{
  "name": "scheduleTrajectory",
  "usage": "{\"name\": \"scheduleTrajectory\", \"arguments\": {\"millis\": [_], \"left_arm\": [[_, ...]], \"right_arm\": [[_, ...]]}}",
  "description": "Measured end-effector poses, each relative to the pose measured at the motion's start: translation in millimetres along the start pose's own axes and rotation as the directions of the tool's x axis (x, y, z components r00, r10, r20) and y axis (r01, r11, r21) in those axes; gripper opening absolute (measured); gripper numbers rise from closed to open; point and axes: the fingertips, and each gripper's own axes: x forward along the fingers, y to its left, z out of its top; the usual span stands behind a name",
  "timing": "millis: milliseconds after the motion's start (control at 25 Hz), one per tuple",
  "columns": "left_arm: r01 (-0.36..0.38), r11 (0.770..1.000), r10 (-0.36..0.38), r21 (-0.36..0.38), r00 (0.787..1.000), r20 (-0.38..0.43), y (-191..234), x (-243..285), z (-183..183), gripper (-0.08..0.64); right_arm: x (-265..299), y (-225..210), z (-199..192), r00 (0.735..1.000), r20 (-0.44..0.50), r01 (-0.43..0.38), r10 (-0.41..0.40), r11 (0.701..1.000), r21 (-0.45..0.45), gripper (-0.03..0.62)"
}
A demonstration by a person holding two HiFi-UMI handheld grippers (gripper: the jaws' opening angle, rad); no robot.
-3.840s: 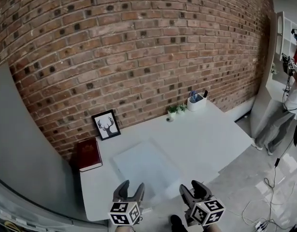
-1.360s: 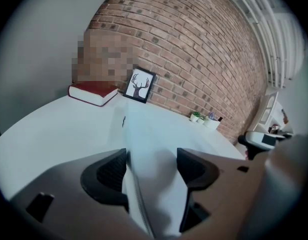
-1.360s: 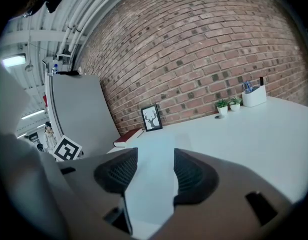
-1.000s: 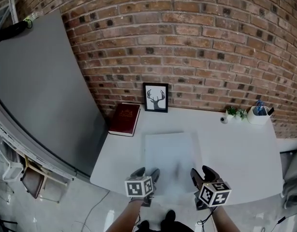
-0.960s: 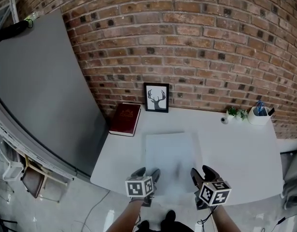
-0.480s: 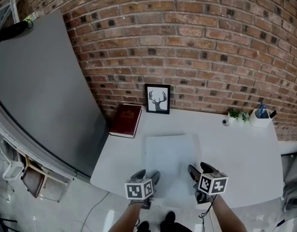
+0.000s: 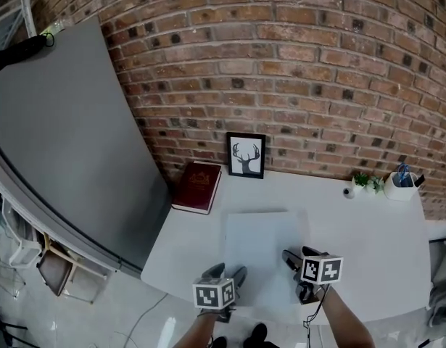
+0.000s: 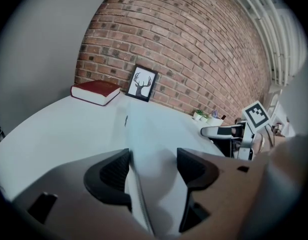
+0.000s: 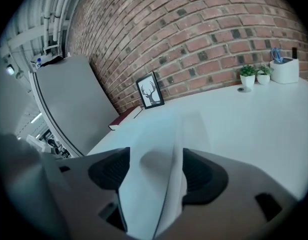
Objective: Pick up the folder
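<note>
The folder (image 7: 260, 245) is a pale, translucent sheet lying flat on the white table (image 7: 368, 230), near its front edge. My left gripper (image 7: 228, 274) sits at the folder's near left corner. In the left gripper view the folder (image 8: 154, 134) has its left edge running between the wide-apart jaws of that gripper (image 8: 152, 171), which is open. My right gripper (image 7: 299, 258) is at the near right corner. Its jaws are opening, and in the right gripper view the folder (image 9: 159, 139) has its right edge between the jaws of that gripper (image 9: 154, 171), unpressed.
A red book (image 7: 199, 187) lies at the table's back left, beside a framed deer picture (image 7: 246, 155) against the brick wall. Small plants (image 7: 365, 181) and a white pen holder (image 7: 402, 183) stand at the back right. A grey panel (image 7: 63, 136) leans at the left.
My right gripper has moved forward and down to the folder's near right corner, and its jaws have spread wider. The left gripper has stayed put.
</note>
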Motion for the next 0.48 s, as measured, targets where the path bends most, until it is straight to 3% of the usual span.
{"name": "scheduleTrajectory", "arguments": {"millis": [160, 480], "left_arm": [[-0.005, 1.0, 0.005, -0.002, 1.0, -0.007, 0, 1, 1, 0.293], [0.004, 1.0, -0.004, -0.005, 1.0, -0.004, 0, 3, 1, 0.293]], "right_arm": [[10, 2, -3, 0.998, -0.049, -0.05, 0.049, 0.999, -0.009, 0.359], [18, -3, -12, 0.994, -0.084, -0.064, 0.067, 0.997, 0.032, 0.348]]}}
